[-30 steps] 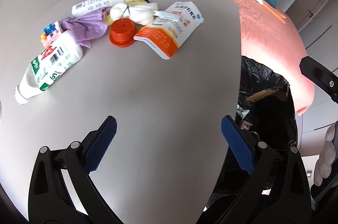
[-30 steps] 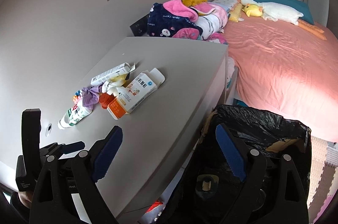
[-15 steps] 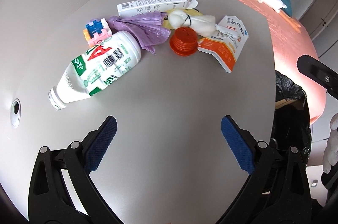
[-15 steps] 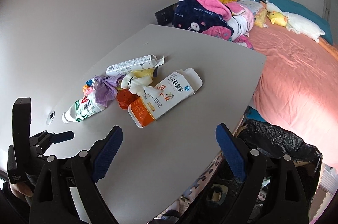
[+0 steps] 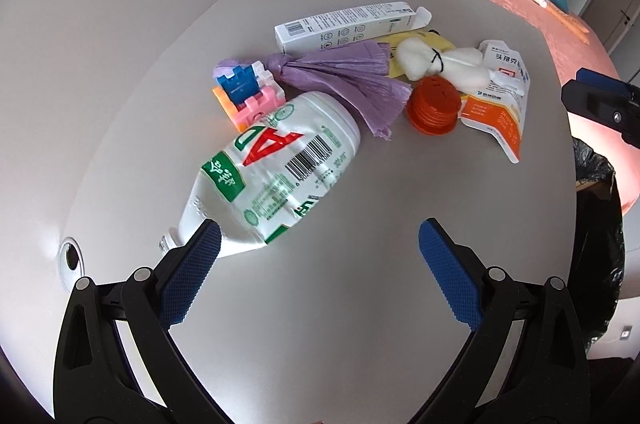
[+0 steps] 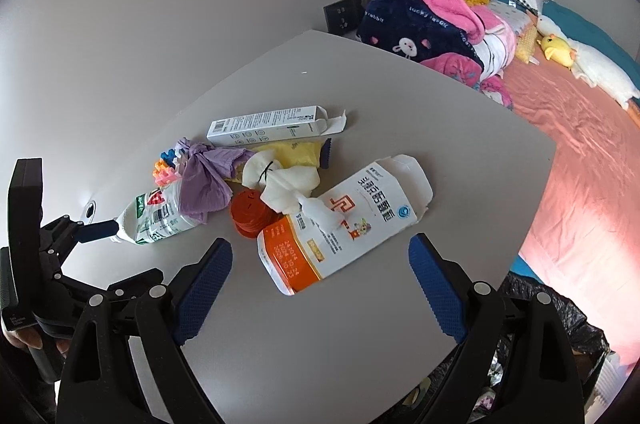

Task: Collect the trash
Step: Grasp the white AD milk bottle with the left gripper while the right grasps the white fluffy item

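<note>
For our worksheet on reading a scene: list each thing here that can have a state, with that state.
Left gripper: open, empty.
Right gripper: open, empty.
Milk bottle: lying down, uncapped, dented.
Orange-and-white carton: lying flat, top flaps open.
Long white box: lying, end flap open.
Purple bag: knotted, crumpled.
Black bin bag: open.

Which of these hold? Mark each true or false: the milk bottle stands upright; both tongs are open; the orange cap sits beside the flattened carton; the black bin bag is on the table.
1. The milk bottle stands upright. False: it lies on its side.
2. The left tongs and right tongs are open. True.
3. The orange cap sits beside the flattened carton. True.
4. The black bin bag is on the table. False: it hangs open below the table's edge.
</note>
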Tool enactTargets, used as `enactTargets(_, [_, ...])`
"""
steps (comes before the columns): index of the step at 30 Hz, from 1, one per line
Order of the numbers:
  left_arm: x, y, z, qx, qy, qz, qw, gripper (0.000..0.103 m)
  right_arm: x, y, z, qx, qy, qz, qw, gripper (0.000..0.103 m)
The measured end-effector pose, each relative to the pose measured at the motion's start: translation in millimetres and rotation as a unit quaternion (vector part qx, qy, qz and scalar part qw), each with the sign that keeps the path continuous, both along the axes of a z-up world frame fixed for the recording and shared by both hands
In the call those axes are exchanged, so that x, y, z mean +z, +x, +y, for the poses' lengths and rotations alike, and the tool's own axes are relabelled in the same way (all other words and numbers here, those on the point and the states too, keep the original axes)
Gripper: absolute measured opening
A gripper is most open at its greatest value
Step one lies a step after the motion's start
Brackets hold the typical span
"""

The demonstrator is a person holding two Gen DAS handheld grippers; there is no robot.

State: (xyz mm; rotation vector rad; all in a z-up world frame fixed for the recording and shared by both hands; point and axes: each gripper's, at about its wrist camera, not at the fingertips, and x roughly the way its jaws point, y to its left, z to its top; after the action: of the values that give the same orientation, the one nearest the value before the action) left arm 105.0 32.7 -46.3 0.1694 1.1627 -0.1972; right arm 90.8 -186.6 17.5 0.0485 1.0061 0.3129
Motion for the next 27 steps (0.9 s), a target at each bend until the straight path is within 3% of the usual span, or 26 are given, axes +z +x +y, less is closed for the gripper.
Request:
enactTargets(18, [-28,46,29,-0.037,0.023,0.036,0.9984,0.096,-39,67,54,0.059,-0.04,0.045,0.996,0.087])
enactTargets(20, [-30,51,33,-0.037,0.012,0.04,0.9985,0.096,-45,73,57,0.065,-0.044,0.058,0.995,0.077])
enactTargets(22, [-30,53,37,-0.034,0.0,0.04,0.9986,0.096,-50,76,59,0.068,-0.045,0.067,0.994,0.073])
enactTargets(27, [-31,57,49,-0.026,-0.04,0.061,0.997,0.084,-53,81,59,0.071,-0.03,0.079,0.994,0.07])
